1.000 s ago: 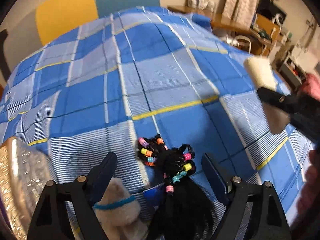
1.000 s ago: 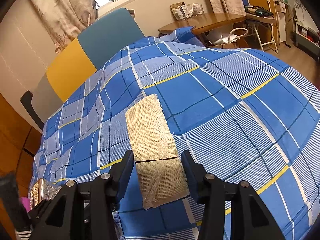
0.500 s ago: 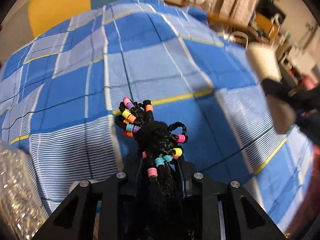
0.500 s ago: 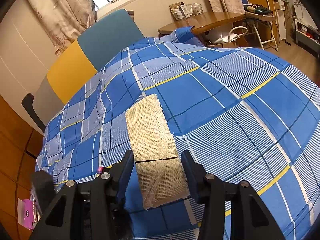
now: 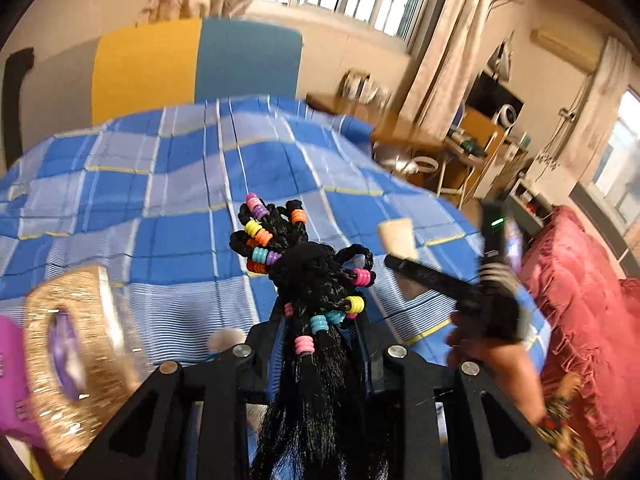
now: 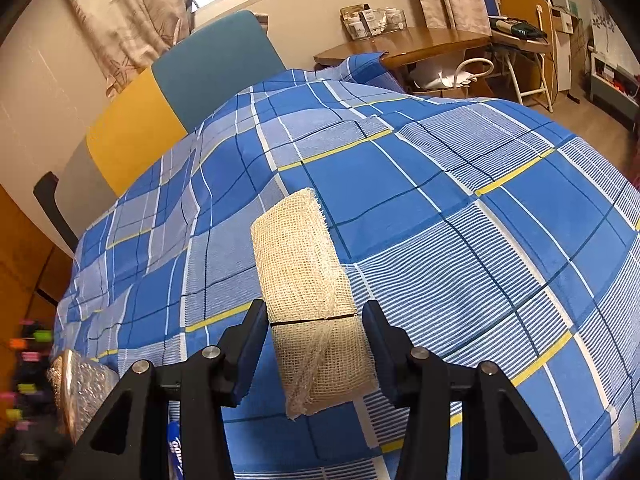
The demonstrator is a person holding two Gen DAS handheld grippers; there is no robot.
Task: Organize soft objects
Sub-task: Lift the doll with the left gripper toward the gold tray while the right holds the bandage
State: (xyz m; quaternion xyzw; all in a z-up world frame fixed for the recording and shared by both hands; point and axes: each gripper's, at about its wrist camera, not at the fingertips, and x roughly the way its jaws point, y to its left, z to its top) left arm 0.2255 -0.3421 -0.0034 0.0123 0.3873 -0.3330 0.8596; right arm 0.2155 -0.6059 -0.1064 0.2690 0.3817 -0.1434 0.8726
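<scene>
My left gripper is shut on a black braided hairpiece with coloured beads and holds it raised above the blue checked bedspread. My right gripper is shut on a beige gauze roll and holds it above the bedspread. The right gripper and the tip of the roll show at the right of the left wrist view. The beaded hairpiece shows blurred at the left edge of the right wrist view.
A gold glittery bag lies at the bed's near left, also in the right wrist view. A small cream plush lies below the left gripper. A red cushion is at the right. A yellow and teal headboard and a wooden desk stand beyond.
My left gripper closed on the beaded hairpiece and lifted it off the bedspread, tilting up toward the room. My right gripper has held the gauze roll steady.
</scene>
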